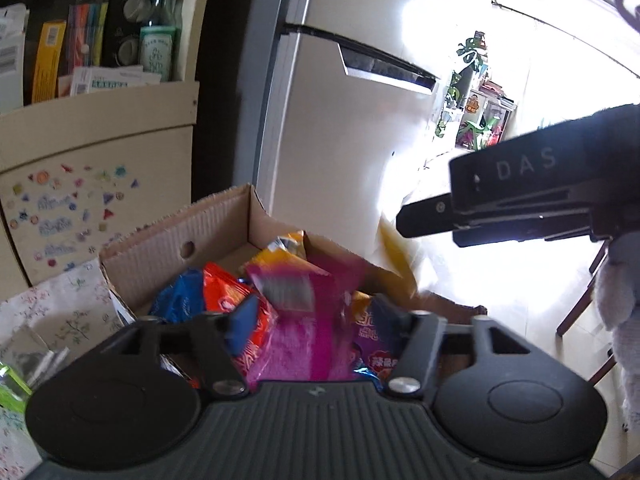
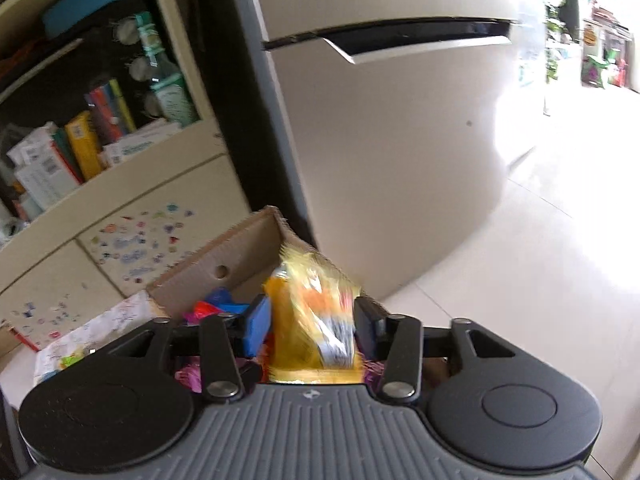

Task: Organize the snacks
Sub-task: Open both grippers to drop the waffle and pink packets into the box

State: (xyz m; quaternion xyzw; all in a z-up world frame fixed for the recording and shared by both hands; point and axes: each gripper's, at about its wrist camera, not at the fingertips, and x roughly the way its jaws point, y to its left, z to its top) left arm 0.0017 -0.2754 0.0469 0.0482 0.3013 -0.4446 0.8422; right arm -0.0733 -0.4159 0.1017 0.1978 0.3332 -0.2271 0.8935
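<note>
1. My left claw [image 1: 298,320] grips a pink snack packet [image 1: 296,320] above the cardboard box [image 1: 168,240].
2. My right claw [image 2: 312,324] clamps a yellow snack bag [image 2: 312,320] over it.
3. Several snacks are already boxed; these two remain.

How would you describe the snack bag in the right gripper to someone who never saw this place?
Beside the tall cream fridge stands an open cardboard box of snacks. The bag is just above it, between the right gripper fingers: the only yellow-orange one, beside red, blue and pink packs.
</note>
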